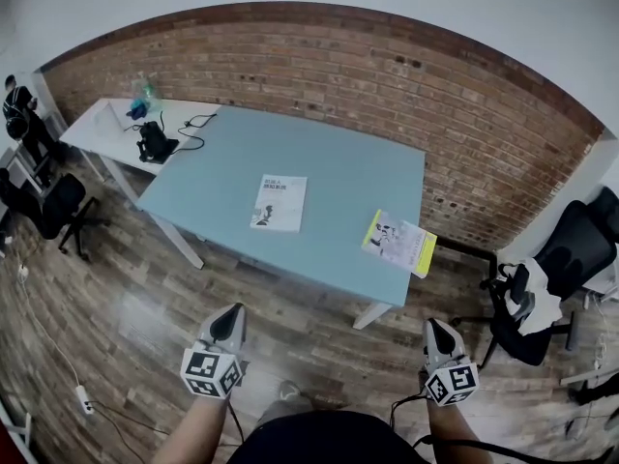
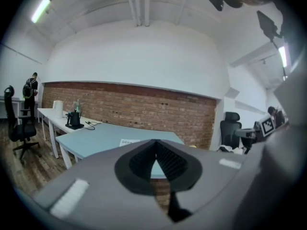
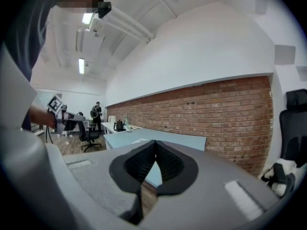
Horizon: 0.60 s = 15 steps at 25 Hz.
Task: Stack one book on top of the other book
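Well short of the counter [image 1: 232,153], the left gripper [image 1: 232,319] is hanging shut and empty, the white book [image 1: 280,202] is lying mid-counter, the yellow-edged book [image 1: 399,243] is sitting apart at its right corner, print unreadable, and the right gripper [image 1: 438,327] is hanging likewise shut and empty, so approaching and opening probably come next.

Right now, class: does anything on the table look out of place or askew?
The yellow-edged book sits askew at the near right corner of the blue table, apparently overhanging its edge. The white book lies flat mid-table. Nothing looks spilled or damaged.
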{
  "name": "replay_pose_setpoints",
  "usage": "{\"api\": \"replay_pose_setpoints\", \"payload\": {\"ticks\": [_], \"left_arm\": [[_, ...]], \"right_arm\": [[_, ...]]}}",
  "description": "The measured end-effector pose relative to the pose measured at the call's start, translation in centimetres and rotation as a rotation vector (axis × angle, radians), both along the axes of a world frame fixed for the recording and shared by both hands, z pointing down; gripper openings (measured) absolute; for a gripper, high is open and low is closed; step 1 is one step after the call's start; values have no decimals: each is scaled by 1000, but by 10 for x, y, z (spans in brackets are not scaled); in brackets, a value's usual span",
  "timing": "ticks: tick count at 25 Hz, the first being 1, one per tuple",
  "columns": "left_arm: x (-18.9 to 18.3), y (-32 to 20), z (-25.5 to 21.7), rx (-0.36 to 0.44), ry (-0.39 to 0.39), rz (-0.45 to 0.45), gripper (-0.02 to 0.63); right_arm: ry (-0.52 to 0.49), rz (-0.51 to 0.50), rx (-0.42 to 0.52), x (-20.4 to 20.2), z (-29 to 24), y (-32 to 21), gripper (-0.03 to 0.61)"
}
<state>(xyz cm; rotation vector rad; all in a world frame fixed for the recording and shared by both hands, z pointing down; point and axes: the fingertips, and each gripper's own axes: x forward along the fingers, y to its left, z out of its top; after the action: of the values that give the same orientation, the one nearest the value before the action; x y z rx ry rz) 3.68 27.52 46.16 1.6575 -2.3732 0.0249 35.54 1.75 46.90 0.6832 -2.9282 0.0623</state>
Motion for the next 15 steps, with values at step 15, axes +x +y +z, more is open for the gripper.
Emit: {"api": "replay_pose_setpoints", "payload": {"ticks": [15], "left_arm": [[-89, 56, 51, -50, 158, -84, 5]], "right_arm": [[4, -7, -113, -105, 15, 25, 3]]}}
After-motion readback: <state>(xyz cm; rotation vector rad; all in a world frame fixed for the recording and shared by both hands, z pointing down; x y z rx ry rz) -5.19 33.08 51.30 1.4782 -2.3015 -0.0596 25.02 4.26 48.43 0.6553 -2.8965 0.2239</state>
